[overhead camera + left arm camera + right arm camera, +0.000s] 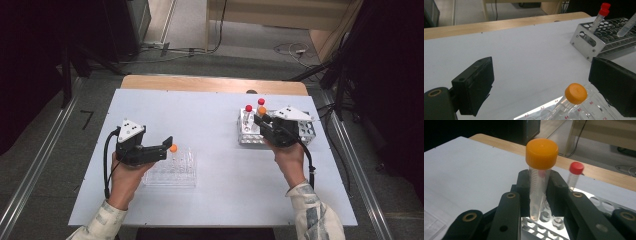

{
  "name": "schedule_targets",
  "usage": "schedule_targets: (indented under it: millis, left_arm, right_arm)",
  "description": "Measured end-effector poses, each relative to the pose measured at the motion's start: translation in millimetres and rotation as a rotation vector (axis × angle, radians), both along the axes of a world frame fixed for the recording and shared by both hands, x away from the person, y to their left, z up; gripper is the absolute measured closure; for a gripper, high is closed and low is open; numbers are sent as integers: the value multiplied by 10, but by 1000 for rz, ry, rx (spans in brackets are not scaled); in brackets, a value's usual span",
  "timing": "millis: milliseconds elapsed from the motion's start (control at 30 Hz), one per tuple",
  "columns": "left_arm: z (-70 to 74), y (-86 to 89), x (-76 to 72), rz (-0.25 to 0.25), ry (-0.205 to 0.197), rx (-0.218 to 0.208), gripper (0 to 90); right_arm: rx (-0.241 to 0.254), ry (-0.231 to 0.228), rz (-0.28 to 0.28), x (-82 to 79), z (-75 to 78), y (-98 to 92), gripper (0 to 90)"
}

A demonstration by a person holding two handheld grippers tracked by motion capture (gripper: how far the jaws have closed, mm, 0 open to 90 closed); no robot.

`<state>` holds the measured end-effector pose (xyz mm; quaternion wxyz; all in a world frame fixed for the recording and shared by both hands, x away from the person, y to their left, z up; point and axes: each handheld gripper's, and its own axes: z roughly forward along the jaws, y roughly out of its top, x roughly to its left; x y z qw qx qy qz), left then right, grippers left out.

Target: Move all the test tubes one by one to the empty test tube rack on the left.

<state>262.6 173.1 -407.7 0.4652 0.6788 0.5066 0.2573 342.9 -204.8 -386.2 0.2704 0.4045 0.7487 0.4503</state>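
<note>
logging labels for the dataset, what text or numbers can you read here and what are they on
"A4", "B4", "B5", "B6": red well labels on the clear plastic rack, around the orange-capped tube, in the left gripper view.
"A3", and one that looks like "A2" or "C6": same rack, faint, not certain.
Graduation marks on the tube held in the right gripper: too blurred to read.
Metal rack: no readable text.

Orange cap [541, 153] on clear tube [537, 195]; red cap [576, 167]; silver rack [599, 43]; black fingers [474, 85]; white table [210, 125].
</note>
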Motion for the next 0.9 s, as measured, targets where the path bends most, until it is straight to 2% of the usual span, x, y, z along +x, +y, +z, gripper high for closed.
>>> schedule_targets:
  millis: [300, 733, 900]
  left_arm:
    - [1, 27, 53, 2, 16, -26, 40]
    - [3, -26, 131, 0, 12, -10, 45]
    - [1, -58, 180, -6, 13, -6, 51]
  right_arm:
    - [-4, 13, 63, -13, -56, 280, 713]
    - [12, 38, 134, 12, -150, 713, 714]
    - [4, 52, 160, 23, -203, 870, 713]
